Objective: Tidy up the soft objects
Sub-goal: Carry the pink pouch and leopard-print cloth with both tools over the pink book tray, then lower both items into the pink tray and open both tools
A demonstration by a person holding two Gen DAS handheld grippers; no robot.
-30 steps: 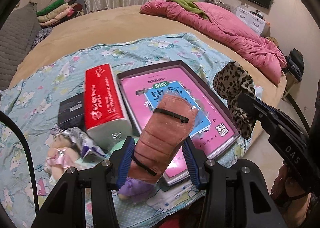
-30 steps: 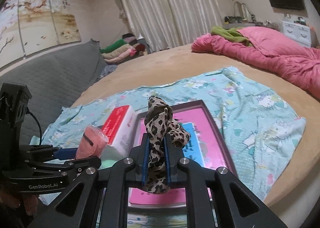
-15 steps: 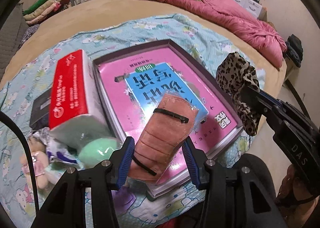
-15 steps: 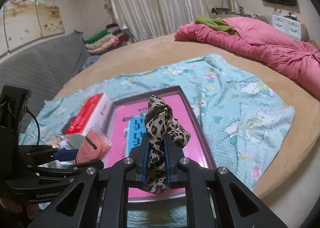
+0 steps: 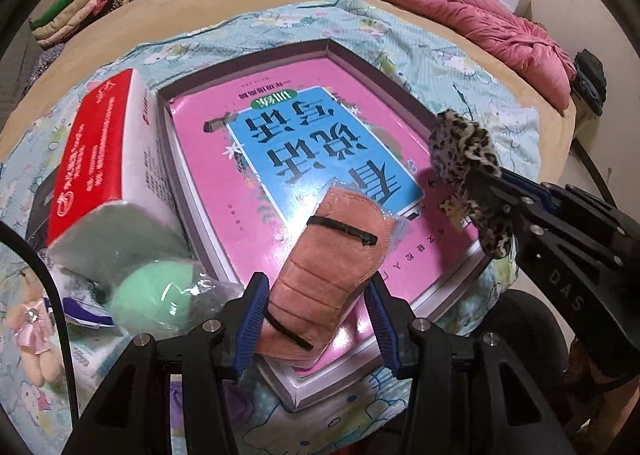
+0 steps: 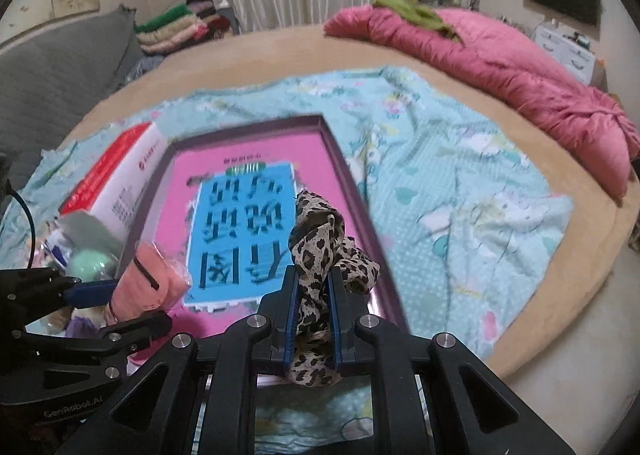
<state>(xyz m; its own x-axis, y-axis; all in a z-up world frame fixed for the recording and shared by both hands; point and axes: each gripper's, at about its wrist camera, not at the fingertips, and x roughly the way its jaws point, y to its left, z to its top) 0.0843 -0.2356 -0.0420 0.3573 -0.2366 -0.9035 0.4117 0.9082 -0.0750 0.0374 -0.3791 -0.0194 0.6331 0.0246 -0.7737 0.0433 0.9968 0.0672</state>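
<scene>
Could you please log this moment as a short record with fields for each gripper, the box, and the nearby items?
left gripper: shut on a packaged pink face mask, above the box's near corner
right gripper: shut on a leopard-print scrunchie
box: shallow, purple-rimmed, pink and blue printed bottom, nothing lying in it
left of box: red and white tissue pack, wrapped green ball, small plush doll
surface: cartoon-print sheet on a round bed

Black left gripper (image 5: 316,319) w/ blue pads, silver screws.
</scene>
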